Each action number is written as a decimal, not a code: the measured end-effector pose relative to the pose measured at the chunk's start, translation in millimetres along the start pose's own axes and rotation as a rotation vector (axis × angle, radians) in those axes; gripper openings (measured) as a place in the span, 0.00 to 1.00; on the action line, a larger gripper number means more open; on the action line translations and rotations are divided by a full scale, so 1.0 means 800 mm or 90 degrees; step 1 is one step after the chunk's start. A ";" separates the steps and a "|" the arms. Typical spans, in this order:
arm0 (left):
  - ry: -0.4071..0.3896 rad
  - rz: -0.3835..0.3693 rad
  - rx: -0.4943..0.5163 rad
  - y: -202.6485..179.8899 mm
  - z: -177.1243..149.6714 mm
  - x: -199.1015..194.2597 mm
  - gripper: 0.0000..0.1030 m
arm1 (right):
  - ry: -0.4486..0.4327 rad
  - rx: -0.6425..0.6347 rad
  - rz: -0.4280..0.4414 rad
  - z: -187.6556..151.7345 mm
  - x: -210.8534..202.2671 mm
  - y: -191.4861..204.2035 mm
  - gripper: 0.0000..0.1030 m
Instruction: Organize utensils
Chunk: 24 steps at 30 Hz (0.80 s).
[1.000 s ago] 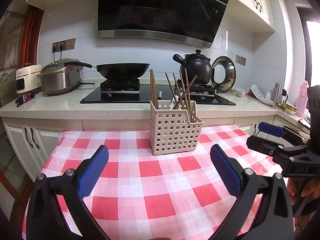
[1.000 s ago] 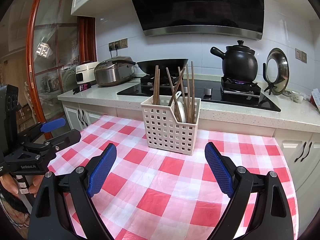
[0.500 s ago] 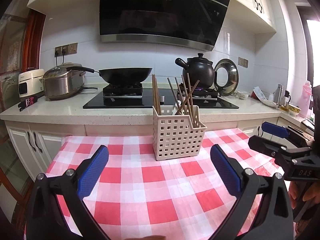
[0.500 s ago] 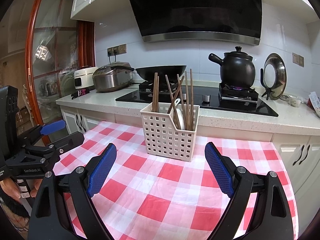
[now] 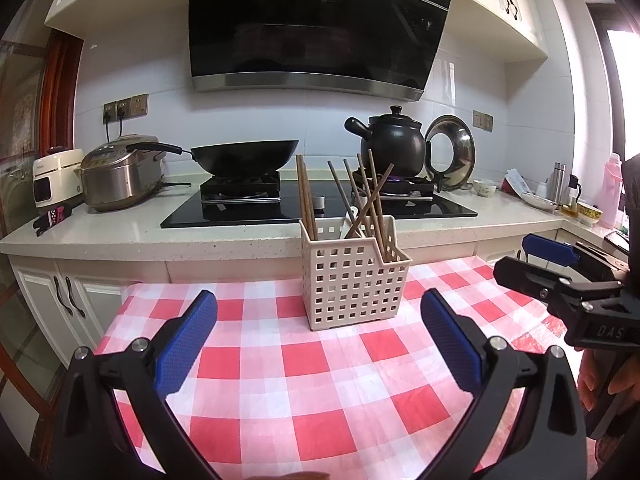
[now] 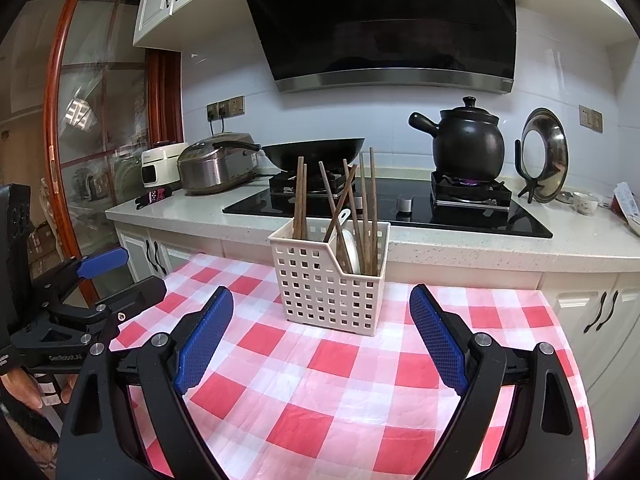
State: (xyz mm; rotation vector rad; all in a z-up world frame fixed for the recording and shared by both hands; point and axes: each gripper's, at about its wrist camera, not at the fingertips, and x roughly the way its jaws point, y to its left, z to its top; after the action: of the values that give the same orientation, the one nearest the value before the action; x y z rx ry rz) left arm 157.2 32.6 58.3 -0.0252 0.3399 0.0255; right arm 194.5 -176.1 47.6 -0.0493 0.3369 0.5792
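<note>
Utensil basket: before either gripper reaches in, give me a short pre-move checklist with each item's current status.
1. Left gripper open, nothing between pads: ok.
2. Right gripper open, empty: ok.
3. Basket upright on the checked tablecloth: ok.
4. Chopsticks sorted: not ok, several lean crossed.
5. White spoon position in the compartment: cannot tell.
6. Path to basket free: ok.
</note>
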 end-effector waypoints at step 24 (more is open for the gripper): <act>0.033 -0.015 -0.023 0.005 -0.008 0.016 0.96 | 0.012 -0.002 0.003 -0.007 0.005 0.001 0.82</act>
State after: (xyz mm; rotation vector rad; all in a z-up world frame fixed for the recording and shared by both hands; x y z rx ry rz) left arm 167.2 36.3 48.2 -0.0658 0.3908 0.0071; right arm 195.7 -173.7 41.2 -0.0569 0.3544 0.5841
